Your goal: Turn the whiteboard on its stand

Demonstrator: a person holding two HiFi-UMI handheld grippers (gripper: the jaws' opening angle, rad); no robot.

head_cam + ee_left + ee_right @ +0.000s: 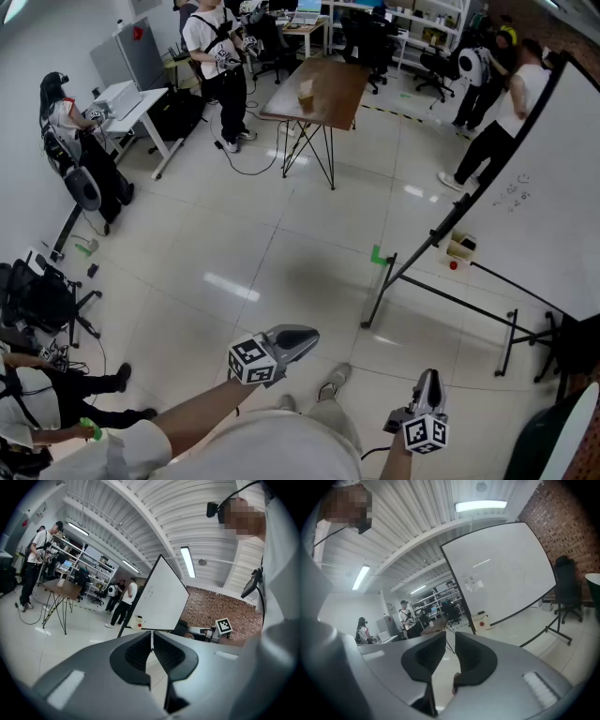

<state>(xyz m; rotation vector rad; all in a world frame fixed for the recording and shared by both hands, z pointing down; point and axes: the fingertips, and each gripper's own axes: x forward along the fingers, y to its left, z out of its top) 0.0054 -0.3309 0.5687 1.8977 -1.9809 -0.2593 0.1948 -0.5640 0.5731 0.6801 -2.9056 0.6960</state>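
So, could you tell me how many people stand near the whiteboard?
2. A person in a white shirt is beside the whiteboard; a second person stands just left of them in the head view. The board may hide others.

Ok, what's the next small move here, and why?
Probably step closer to the whiteboard: it sits on its stand ahead to the right, while the left gripper and right gripper are empty and well short of it.

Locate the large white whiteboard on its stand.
Head view: the large white whiteboard stands at the far right, beyond the right gripper, right of the brown wooden table.
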